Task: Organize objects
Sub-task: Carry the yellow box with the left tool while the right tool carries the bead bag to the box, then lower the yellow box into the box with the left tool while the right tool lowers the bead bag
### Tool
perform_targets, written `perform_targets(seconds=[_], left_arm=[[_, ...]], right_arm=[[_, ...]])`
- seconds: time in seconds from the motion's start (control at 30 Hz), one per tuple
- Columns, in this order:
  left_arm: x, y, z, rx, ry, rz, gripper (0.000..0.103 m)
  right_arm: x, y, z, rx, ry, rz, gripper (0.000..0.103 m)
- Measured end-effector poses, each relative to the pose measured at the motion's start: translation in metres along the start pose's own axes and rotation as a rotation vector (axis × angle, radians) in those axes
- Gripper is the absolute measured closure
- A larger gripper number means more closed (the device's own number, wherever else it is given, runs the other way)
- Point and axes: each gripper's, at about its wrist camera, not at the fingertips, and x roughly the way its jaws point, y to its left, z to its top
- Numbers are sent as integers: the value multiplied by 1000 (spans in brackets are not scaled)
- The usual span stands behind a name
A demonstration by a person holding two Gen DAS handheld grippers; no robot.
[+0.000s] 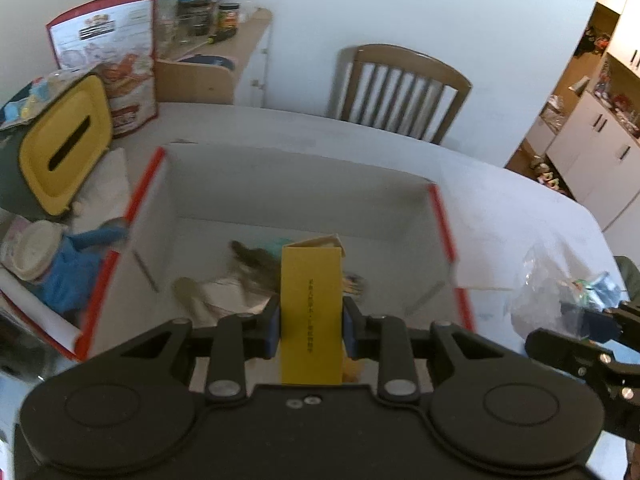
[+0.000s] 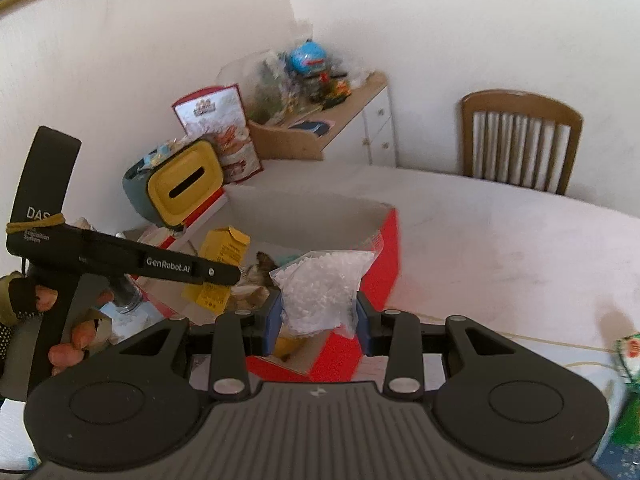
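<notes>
Closest to my left lens, left gripper (image 1: 310,322) is clenched on a yellow carton (image 1: 311,312), pads pressing both its long sides, carton upright with its top flap open. It hangs over the open box (image 1: 280,184), white inside with red edges, which fills the view from 9 to 3 o'clock. Box floor holds blurred stuff: something dark and furry-looking, a pale sheet, can't tell more. At 9 o'clock, outside the box wall, yellow-faced bin (image 1: 66,150) with a slot, tilted; red-bordered bag (image 1: 108,52) behind it at 11. Chair (image 1: 400,88) at 1 o'clock beyond the table (image 1: 520,208).

Right gripper (image 2: 318,320) is grasping a clear bag of white pellets (image 2: 324,288), pads on both sides of its lower part. It sits over the box's near red corner (image 2: 384,264). At 9 to 10 o'clock in the right view, my left hand (image 2: 68,320) holds the other gripper, the carton (image 2: 222,256) in it over the box. Green packet (image 2: 630,360) at 3 o'clock on the table, partly cut off.
</notes>
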Motion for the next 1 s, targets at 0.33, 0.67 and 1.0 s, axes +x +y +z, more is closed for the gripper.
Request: perform_targets(seconds=[0.33, 0.67, 1.0], left_arm=[[34, 46, 25, 34, 29, 96, 75], [77, 58, 43, 106, 84, 135, 75], [105, 53, 53, 172, 123, 146, 75]], right_arm=[[68, 42, 12, -101, 84, -17, 66], [133, 58, 25, -161, 154, -65, 66], [188, 56, 31, -162, 231, -101, 66]])
